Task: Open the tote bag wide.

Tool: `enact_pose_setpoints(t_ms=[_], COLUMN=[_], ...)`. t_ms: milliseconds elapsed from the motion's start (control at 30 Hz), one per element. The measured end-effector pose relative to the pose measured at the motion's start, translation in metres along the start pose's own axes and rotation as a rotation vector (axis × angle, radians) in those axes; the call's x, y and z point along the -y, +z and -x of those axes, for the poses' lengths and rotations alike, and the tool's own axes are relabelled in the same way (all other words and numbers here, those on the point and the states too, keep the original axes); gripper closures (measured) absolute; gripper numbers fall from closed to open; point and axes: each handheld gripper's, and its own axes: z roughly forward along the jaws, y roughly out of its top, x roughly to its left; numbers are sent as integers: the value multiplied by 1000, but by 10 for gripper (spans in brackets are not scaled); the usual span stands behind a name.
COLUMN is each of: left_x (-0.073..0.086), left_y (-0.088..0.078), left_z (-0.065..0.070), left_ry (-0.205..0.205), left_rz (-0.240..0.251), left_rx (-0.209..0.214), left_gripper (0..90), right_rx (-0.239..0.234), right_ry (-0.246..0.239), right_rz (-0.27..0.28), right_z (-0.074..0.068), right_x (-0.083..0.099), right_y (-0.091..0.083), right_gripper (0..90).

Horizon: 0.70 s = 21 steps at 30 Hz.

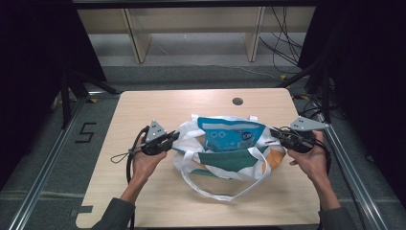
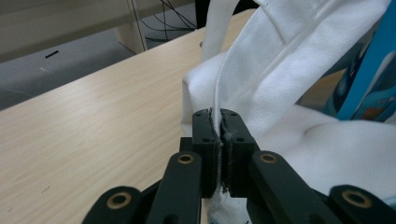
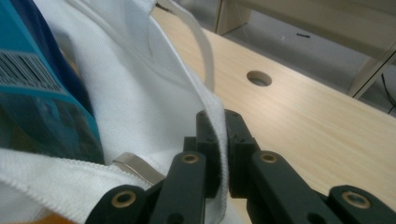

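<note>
High view: I have the tote bag [image 1: 225,160] mid-table, the left gripper [image 1: 173,138] and right gripper [image 1: 275,133] each clamped on 1 side seam of its rim. The cloth is soft and floppy, so those stitched seams are my best hold, with the blue packet [image 1: 230,134] standing inside.

- light wood counter [image 1: 143,115], round hole [image 1: 237,101] near far edge
- grey floor [image 1: 191,48], "5" mark [image 1: 86,132] on it at left
- pale wood shelf legs [image 1: 136,36] behind
- black cables [image 1: 282,43] far right
- dark at both sides
</note>
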Motion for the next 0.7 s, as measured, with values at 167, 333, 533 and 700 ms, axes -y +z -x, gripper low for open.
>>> enact_pose_setpoints(t_ms=[167, 333, 533, 700], left_x=[8, 19, 31, 40], left_y=[7, 16, 25, 31], left_z=[1, 3, 2, 4], left_ry=[15, 29, 48, 60], left_rz=[-32, -78, -127, -181], left_rx=[-4, -2, 3, 16], left_gripper=[849, 846, 844, 841], right_rx=[-5, 6, -16, -37], right_ry=[17, -18, -15, -17], right_rz=[-41, -59, -99, -186], right_z=[-3, -3, -2, 1], right_x=[5, 12, 22, 41], right_y=[6, 14, 22, 38], right_gripper=[871, 871, 871, 877])
